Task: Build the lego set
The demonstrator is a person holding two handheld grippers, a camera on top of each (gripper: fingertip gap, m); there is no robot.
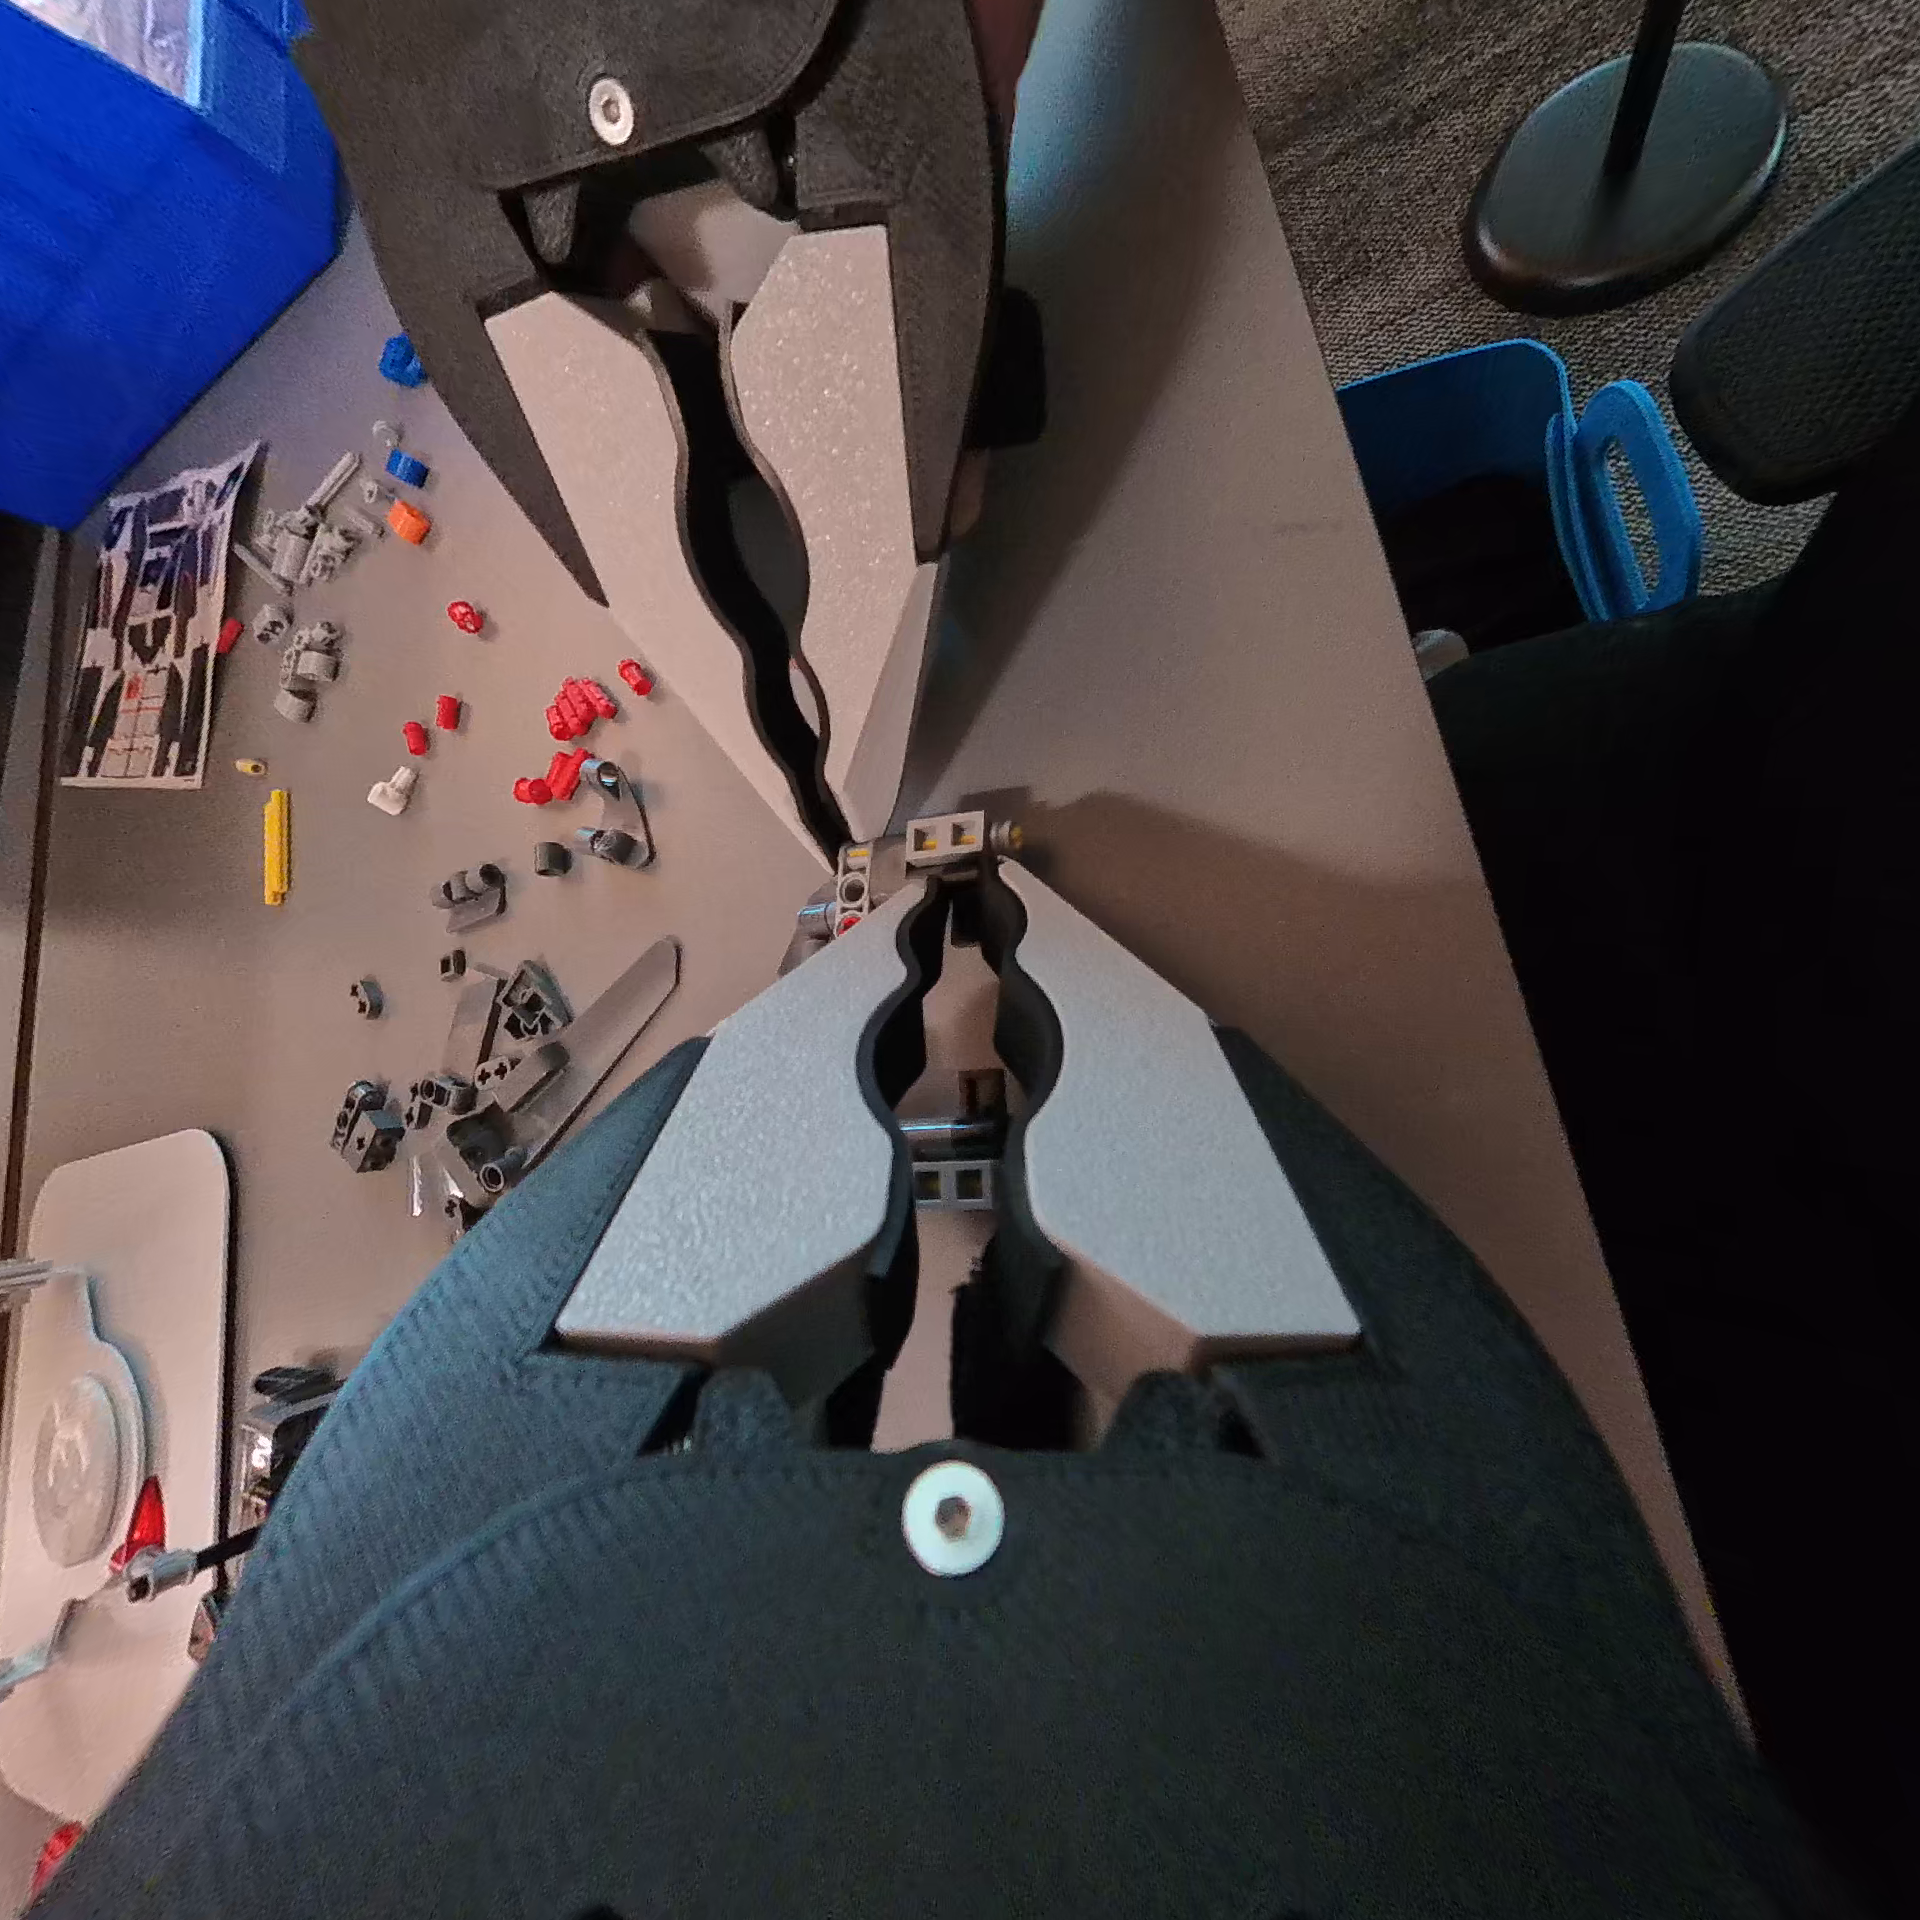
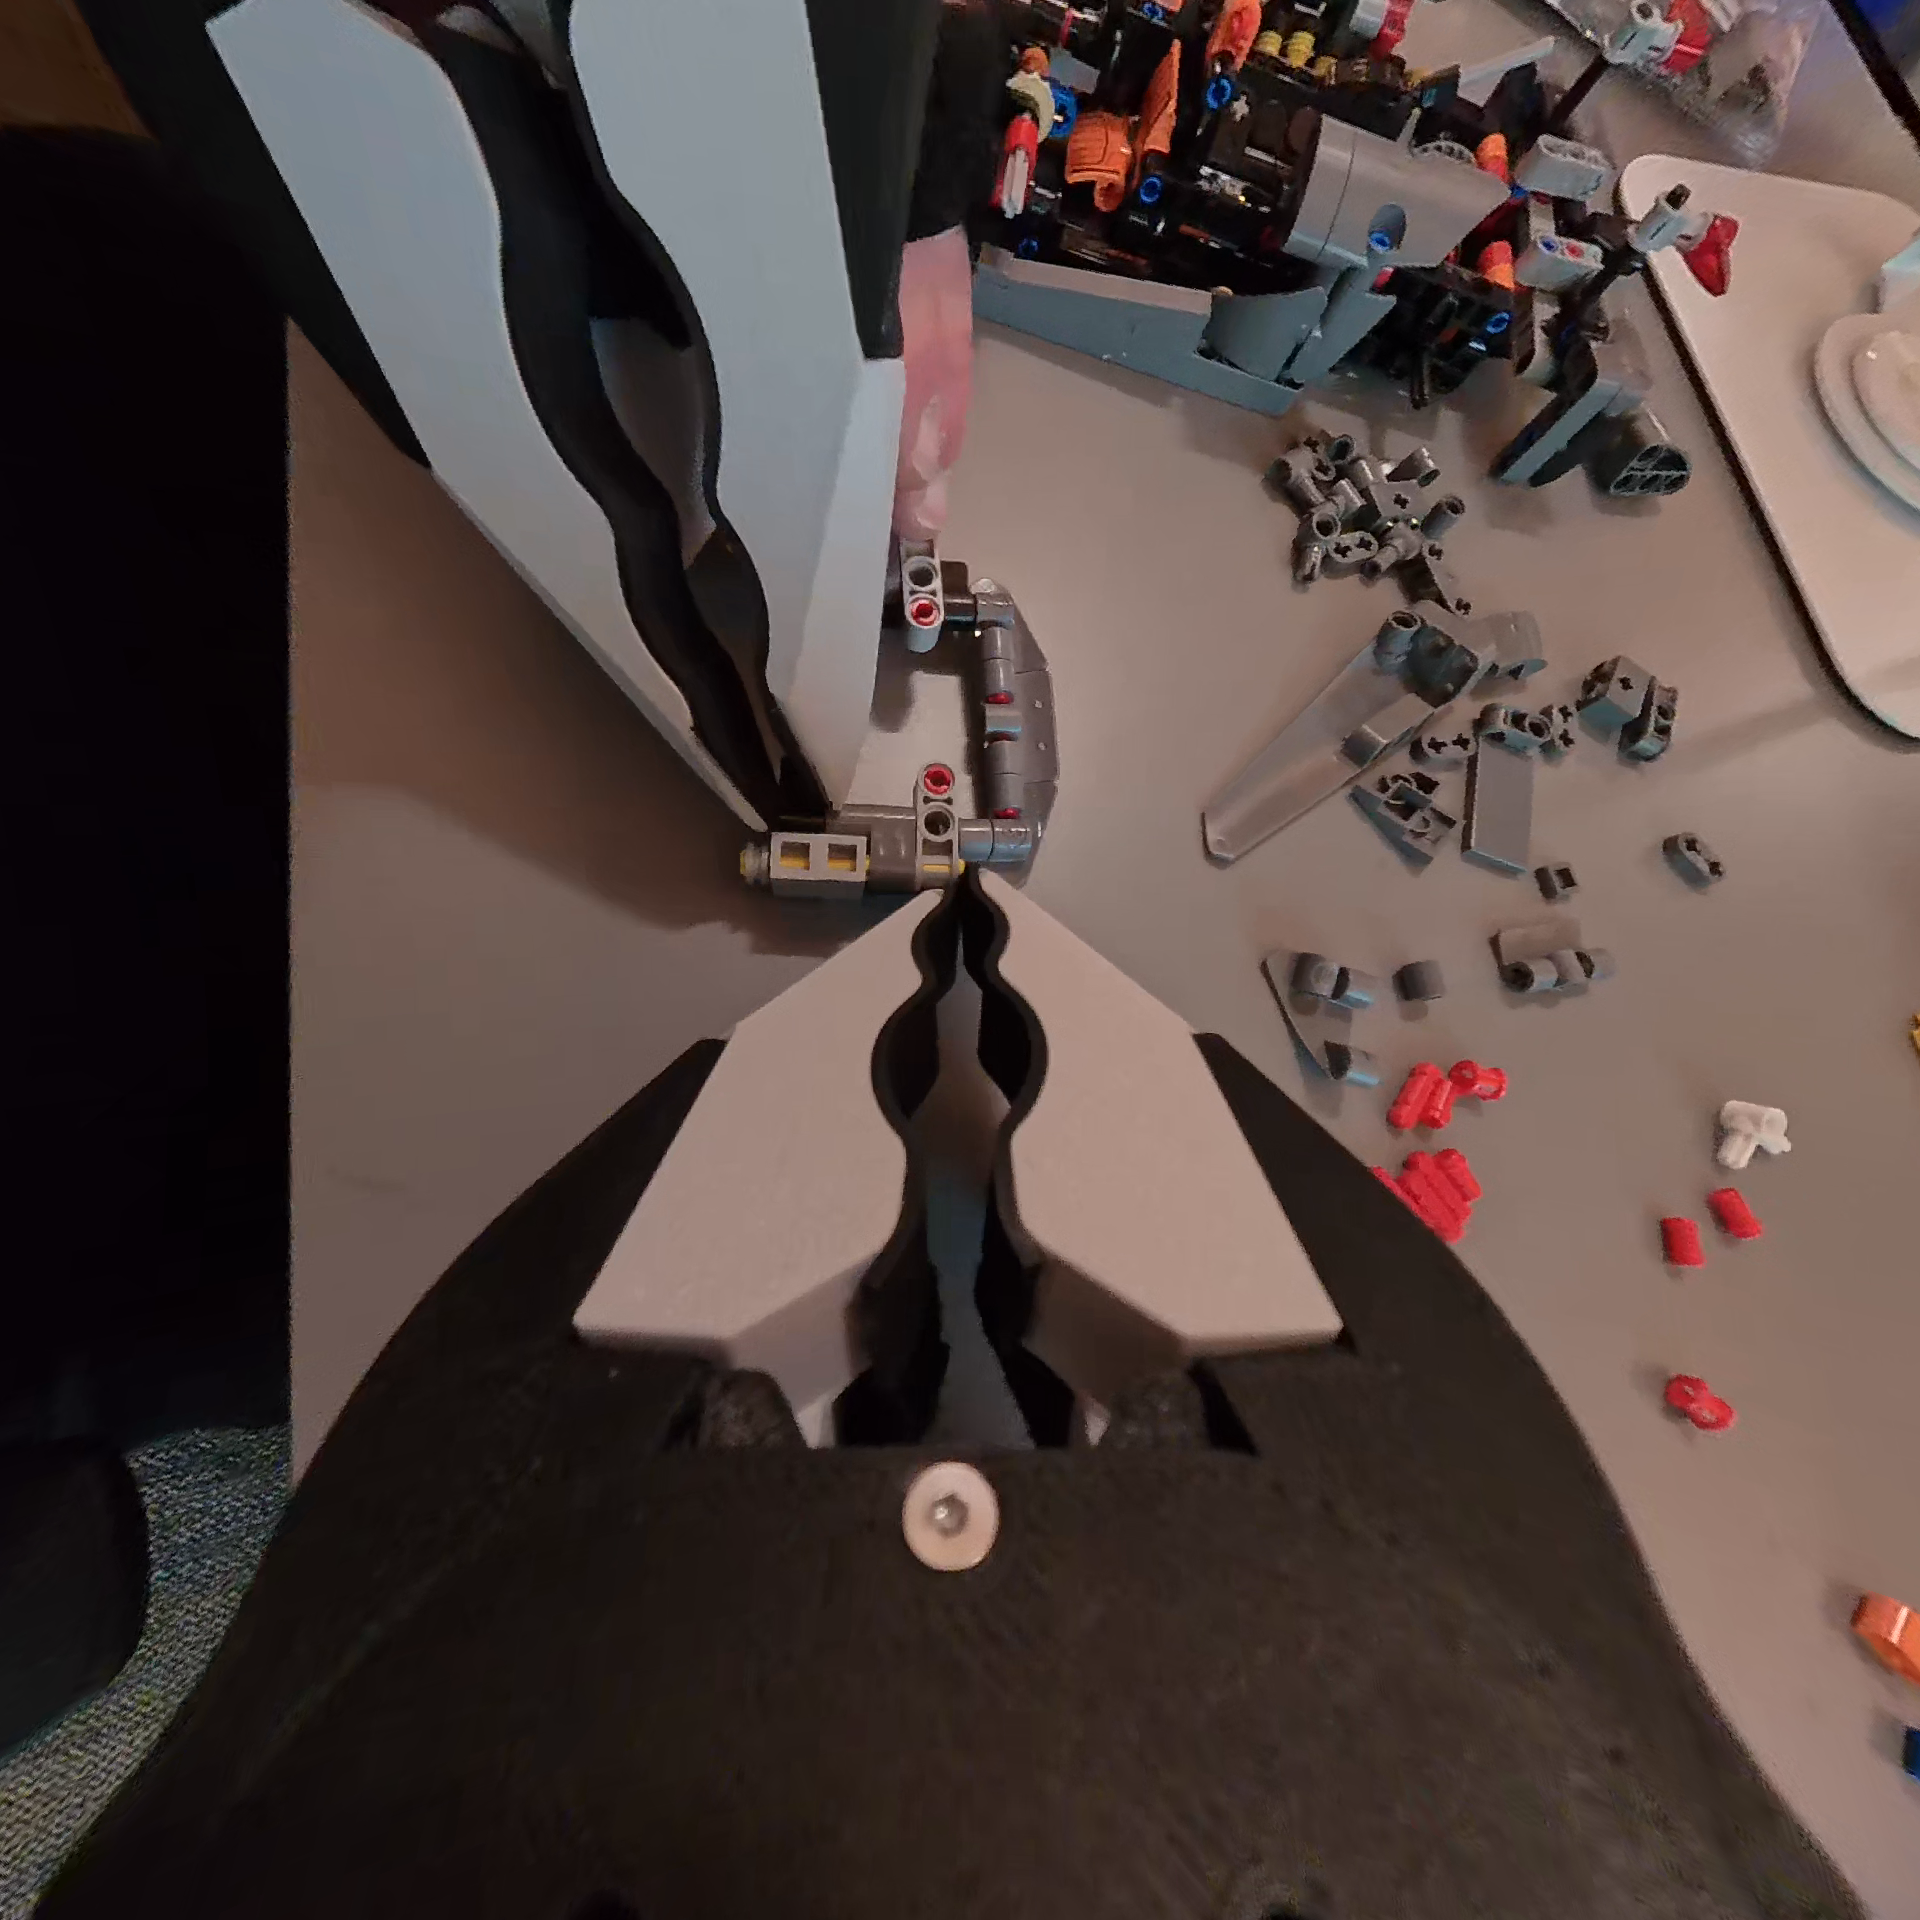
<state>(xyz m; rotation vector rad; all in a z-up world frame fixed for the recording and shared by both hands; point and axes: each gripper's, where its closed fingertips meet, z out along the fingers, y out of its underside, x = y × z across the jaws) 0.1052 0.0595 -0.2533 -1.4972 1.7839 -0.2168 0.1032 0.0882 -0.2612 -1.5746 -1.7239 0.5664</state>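
In the right wrist view, the left gripper [image 2: 800, 821] comes in from upper left, clamped on the grey brick assembly [image 2: 883, 857] at frame centre. Below it, the right gripper [image 2: 961, 883] has its tips together, touching that assembly. Loose grey pieces [image 2: 1455, 727] and red pins [image 2: 1439, 1143] lie right on the table [image 2: 1143, 520].
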